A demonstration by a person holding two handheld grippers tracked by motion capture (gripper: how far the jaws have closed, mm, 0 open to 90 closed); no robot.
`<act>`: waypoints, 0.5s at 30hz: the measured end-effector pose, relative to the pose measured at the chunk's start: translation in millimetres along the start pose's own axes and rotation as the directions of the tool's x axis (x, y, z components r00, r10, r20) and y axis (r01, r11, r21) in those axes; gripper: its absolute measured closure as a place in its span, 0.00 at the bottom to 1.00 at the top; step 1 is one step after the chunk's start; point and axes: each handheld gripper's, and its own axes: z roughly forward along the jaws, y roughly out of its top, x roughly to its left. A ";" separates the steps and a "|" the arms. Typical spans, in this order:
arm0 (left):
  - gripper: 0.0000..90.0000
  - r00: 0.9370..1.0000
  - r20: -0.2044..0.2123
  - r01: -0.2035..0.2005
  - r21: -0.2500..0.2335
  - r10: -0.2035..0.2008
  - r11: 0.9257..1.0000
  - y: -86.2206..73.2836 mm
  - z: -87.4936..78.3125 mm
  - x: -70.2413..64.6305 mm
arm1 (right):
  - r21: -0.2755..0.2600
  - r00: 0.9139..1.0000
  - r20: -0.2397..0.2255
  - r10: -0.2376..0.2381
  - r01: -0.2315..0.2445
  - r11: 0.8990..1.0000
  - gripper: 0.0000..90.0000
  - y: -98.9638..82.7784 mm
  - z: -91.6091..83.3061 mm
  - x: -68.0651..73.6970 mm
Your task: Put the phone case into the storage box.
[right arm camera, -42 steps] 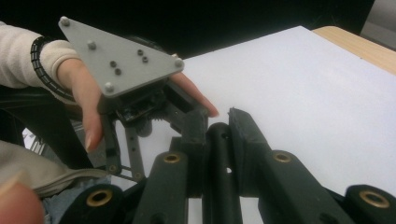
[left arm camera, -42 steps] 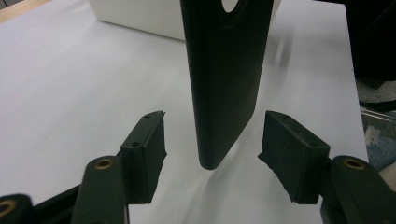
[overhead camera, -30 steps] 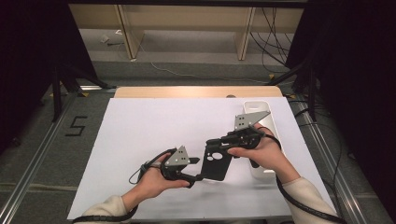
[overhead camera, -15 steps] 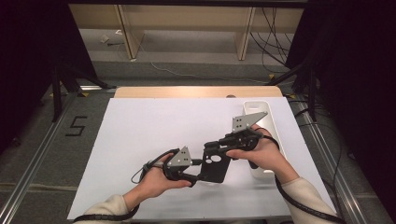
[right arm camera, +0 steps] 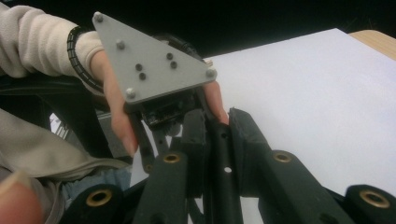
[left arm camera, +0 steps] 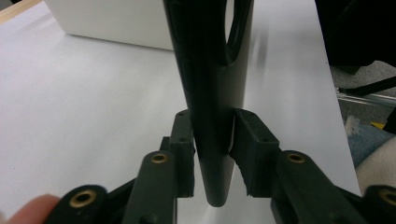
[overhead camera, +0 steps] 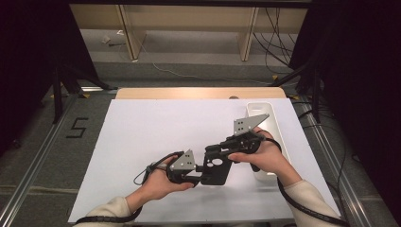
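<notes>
- Gripping a flat black plate point(overhead camera: 215, 169) from both ends, the two claws hold it clear of the white sheet point(overhead camera: 156, 137) that covers the table, on edge between them.
- Left claw point(left arm camera: 212, 156): its jaws have just been closing, and in the left gripper view the pads now sit against both faces of the plate's rounded lower edge, so it has the plate pinched.
- Right claw point(right arm camera: 215, 154): clamped tight on the opposite edge of the plate point(right arm camera: 219, 158), which runs straight out between its pads toward the left claw point(right arm camera: 159, 70) beyond.
- Handling, as I judge it: the plate looks rigid, thin and moulded, probably light plastic or metal; it should not flex or crush.
- Its faces look smooth and slightly glossy point(left arm camera: 210, 93), so a narrow pinch near the edge could let it pivot or slip if one claw lets go.
- Best hold: pads flat on the broad faces, set in from the rim and clear of the large round cut-out point(left arm camera: 236, 28) above the left claw's pads.
- A white tray point(overhead camera: 265, 142) lies just beyond the right claw, beside its hand point(overhead camera: 265, 158); the plate is not touching it.
</notes>
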 end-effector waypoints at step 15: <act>0.89 0.997 -0.058 0.047 0.013 -0.046 0.999 4.6 -9.9 0.0 | -0.068 0.999 0.043 -0.006 0.009 0.998 0.43 0.6 -7.3 -3.1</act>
